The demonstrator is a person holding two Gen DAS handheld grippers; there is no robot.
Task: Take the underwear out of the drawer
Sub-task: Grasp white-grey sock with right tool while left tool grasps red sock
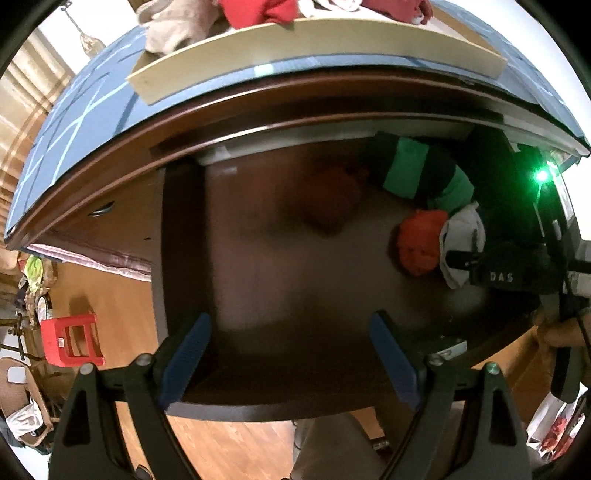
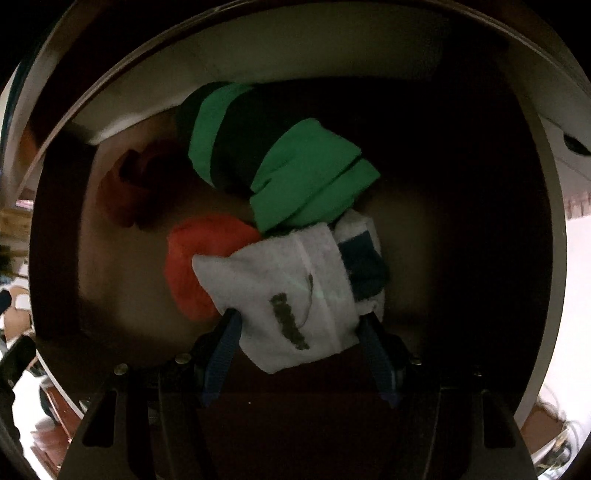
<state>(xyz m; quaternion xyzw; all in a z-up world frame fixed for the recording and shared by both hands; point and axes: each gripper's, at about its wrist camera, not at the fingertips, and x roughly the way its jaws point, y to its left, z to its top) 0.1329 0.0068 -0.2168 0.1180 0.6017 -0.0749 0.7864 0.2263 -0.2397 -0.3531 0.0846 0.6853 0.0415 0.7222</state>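
The open drawer (image 1: 280, 258) holds four folded underwear items, grouped toward its right side as the left wrist view shows it. The white underwear (image 2: 291, 288) lies between the fingers of the right hand-held gripper (image 2: 301, 328); the pads flank its two edges, but whether they press on the fabric cannot be told. The orange underwear (image 2: 192, 266) touches the white item on its left. The green-and-black underwear (image 2: 288, 173) lies just behind both. A dark red item (image 2: 129, 184) sits apart, further left. The left hand-held gripper (image 1: 291, 354) hangs over the drawer's front edge, jaws wide apart and empty. More garments (image 1: 258, 11) lie on the table (image 1: 74, 110) above.
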